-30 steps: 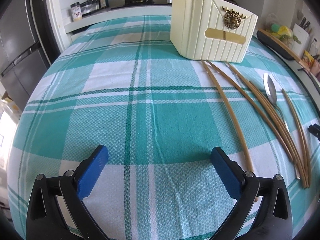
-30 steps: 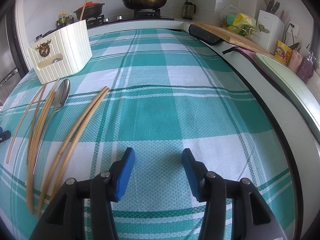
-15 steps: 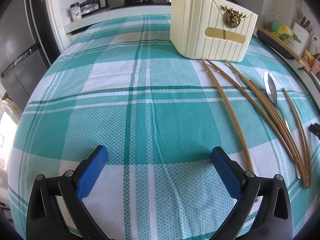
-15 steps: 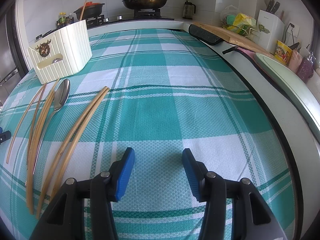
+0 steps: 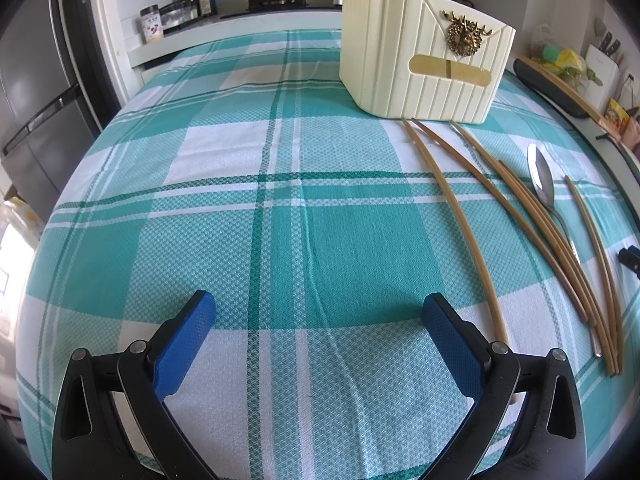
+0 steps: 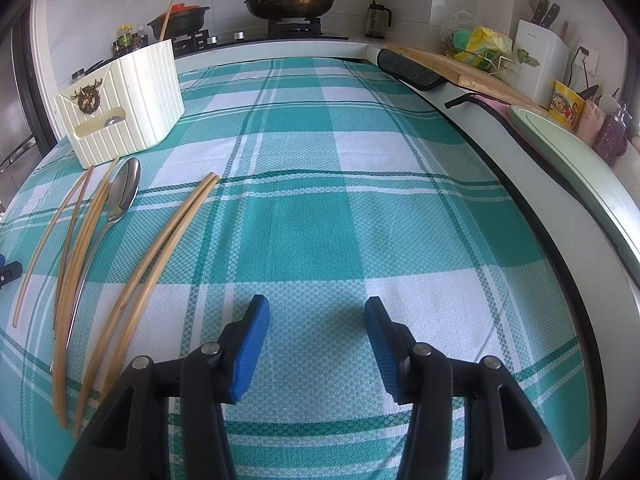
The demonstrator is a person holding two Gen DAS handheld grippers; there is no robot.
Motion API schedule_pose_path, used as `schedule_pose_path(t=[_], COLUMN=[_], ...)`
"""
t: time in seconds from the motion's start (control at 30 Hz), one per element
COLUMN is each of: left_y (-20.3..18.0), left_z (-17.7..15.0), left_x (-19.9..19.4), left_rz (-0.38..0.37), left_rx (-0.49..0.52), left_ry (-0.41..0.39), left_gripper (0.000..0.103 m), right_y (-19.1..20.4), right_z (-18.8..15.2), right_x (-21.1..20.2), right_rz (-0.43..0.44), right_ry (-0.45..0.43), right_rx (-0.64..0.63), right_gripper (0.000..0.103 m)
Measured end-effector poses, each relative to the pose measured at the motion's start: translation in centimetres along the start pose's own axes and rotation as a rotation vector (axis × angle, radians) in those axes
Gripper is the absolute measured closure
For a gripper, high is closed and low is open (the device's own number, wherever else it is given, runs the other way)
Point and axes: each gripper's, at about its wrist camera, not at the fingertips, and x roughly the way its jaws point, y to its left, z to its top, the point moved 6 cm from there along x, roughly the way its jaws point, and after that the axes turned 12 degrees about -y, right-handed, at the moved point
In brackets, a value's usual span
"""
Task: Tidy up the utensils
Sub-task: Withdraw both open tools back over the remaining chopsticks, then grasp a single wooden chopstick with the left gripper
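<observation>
Several bamboo chopsticks point(image 5: 460, 220) point(image 6: 168, 240) and a metal spoon point(image 5: 542, 180) point(image 6: 122, 192) lie on a teal and white checked tablecloth point(image 5: 280, 200) point(image 6: 340, 200). A cream ribbed utensil holder point(image 5: 420, 68) point(image 6: 124, 108) with a gold deer emblem stands upright behind them; one chopstick sticks up out of it. My left gripper point(image 5: 318, 310) hovers open over bare cloth, left of the chopsticks. My right gripper point(image 6: 318, 312) is open with nothing between its blue pads, to the right of the chopsticks.
A stove with a frying pan point(image 6: 288, 0) and a black pot point(image 6: 180, 20) runs along the back counter. A fridge point(image 5: 36, 80) stands at the left. On the right are a cutting board point(image 6: 460, 68), a knife block point(image 6: 540, 56) and a pale green tray point(image 6: 580, 160).
</observation>
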Motion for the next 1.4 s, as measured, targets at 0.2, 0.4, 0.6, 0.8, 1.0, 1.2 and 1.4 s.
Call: schedule_pose_path(t=[0.2, 0.4, 0.6, 0.8, 1.0, 1.2, 1.4], left_y=[0.0, 0.0, 0.0, 0.7, -2.3, -4.9, -6.8], left_z=[0.0, 0.0, 0.0, 0.6, 3.2, 4.0, 2.7], left_x=[0.0, 0.0, 0.0, -0.8, -1.1, 1.1, 2.4], left_rz=[0.0, 0.0, -0.006, -0.075, -0.141, -0.054, -0.012], left_rx=[0.0, 0.001, -0.006, -0.137, -0.154, -0.027, 0.106], left_ry=[0.0, 0.0, -0.003, -0.038, -0.045, -0.019, 0.025], left_gripper=[0.001, 0.0, 0.0, 0.001, 0.001, 0.002, 0.011], right_y=[0.0, 0.0, 0.0, 0.0, 0.0, 0.0, 0.0], right_z=[0.0, 0.0, 0.0, 0.0, 0.0, 0.0, 0.0], right_x=[0.0, 0.0, 0.0, 0.0, 0.0, 0.0, 0.0], right_rz=[0.0, 0.0, 0.0, 0.0, 0.001, 0.001, 0.005], right_ry=[0.0, 0.0, -0.001, -0.001, -0.001, -0.001, -0.002], right_rx=[0.0, 0.001, 0.001, 0.001, 0.002, 0.002, 0.008], right_gripper=[0.052, 0.052, 0.052, 0.052, 0.052, 0.052, 0.052])
